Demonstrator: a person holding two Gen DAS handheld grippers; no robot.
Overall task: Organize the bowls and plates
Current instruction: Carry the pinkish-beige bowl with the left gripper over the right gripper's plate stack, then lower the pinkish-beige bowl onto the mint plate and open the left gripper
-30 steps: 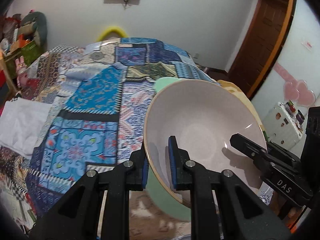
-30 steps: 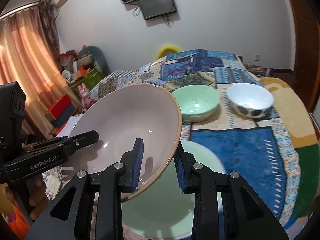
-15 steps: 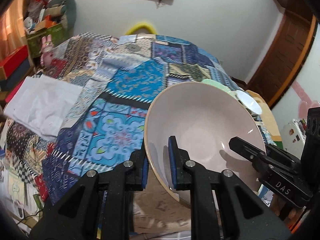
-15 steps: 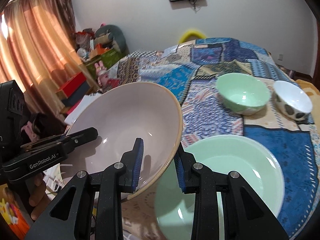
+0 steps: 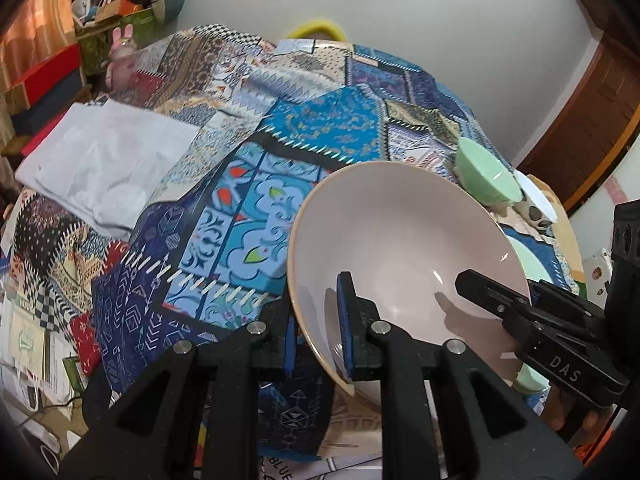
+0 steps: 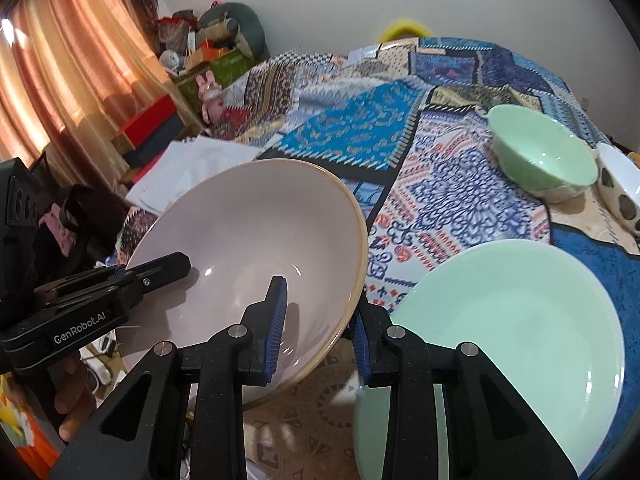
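Both the left gripper and right gripper pinch opposite rims of the pink bowl, held tilted just left of the green plate

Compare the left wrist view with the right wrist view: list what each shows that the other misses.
Only the left wrist view shows the checkered cloth edge at the table's near left.

Only the right wrist view shows the orange curtain and the whole green plate.

Both show the pink bowl clamped by the left gripper and right gripper, the small green bowl and the folded white cloth.
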